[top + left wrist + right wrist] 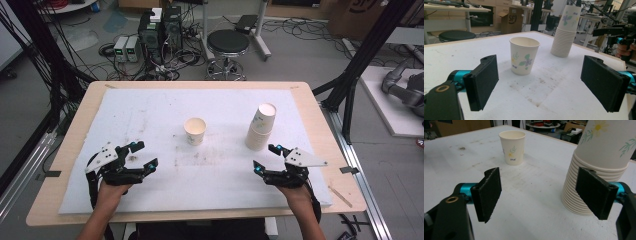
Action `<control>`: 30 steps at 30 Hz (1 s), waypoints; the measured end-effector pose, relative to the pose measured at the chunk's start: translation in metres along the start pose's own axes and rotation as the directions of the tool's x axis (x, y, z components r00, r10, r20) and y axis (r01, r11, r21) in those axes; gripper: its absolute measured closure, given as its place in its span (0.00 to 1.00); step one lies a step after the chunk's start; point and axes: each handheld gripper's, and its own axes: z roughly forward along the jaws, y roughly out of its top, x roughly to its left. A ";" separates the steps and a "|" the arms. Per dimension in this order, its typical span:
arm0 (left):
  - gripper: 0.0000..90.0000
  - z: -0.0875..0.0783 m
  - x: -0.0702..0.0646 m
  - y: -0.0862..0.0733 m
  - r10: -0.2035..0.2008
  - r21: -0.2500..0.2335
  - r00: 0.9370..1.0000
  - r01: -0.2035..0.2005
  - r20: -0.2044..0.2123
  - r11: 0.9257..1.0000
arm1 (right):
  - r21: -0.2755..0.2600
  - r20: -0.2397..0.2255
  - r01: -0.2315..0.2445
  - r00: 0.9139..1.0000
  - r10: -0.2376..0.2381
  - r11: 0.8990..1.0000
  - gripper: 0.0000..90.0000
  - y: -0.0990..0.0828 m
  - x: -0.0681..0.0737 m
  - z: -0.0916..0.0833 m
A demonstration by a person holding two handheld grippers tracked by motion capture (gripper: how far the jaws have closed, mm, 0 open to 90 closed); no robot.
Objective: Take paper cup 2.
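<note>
Cups are what I am working with: a tall stack of nested paper cups (pixel 261 128) stands toward the right edge of the white foam sheet (pixel 150 107), leaning a little toward the far right corner, and a single paper cup (pixel 195 130) with a leaf print stands upright and apart from it, near the middle of the sheet. My right gripper (pixel 266 158) sits just in front of the stack, jaws spread and holding nothing; in the right gripper view one pad is already close beside the lower rims of the stack (pixel 596 167) while the other pad (pixel 488 194) hangs over bare sheet. That is my worry: if I push forward from here, that near pad could knock the side of the stack instead of straddling it, and a stack this tall and already tilted would likely topple toward the far right corner or slide on the foam. Squeezing low would also grab many cups at once, not just the top one; squeezing hard would crush thin paper. My left gripper (pixel 141 155) rests near the front left corner, jaws spread wide and empty, well apart from the single cup (pixel 524 59), so it steadies nothing if the stack tips. The wooden table (pixel 75 142) extends beyond the sheet.
</note>
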 end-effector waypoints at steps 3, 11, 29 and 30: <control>0.16 0.000 0.000 0.000 0.001 0.001 1.000 -0.001 0.001 1.000 | -0.003 0.004 -0.005 1.000 0.005 1.000 0.24 0.000 0.000 -0.001; 0.16 0.002 0.000 -0.001 -0.006 0.008 1.000 0.006 0.004 1.000 | -0.022 0.024 -0.030 0.999 0.030 0.999 0.24 0.000 -0.004 -0.005; 0.16 0.003 -0.003 -0.001 -0.001 0.021 1.000 0.001 0.007 1.000 | -0.052 0.056 -0.041 0.997 0.044 0.998 0.23 0.008 -0.012 -0.012; 0.16 0.003 -0.003 -0.001 -0.001 0.020 1.000 0.001 0.007 1.000 | -0.057 0.058 -0.038 0.997 0.041 0.998 0.23 0.008 -0.014 -0.012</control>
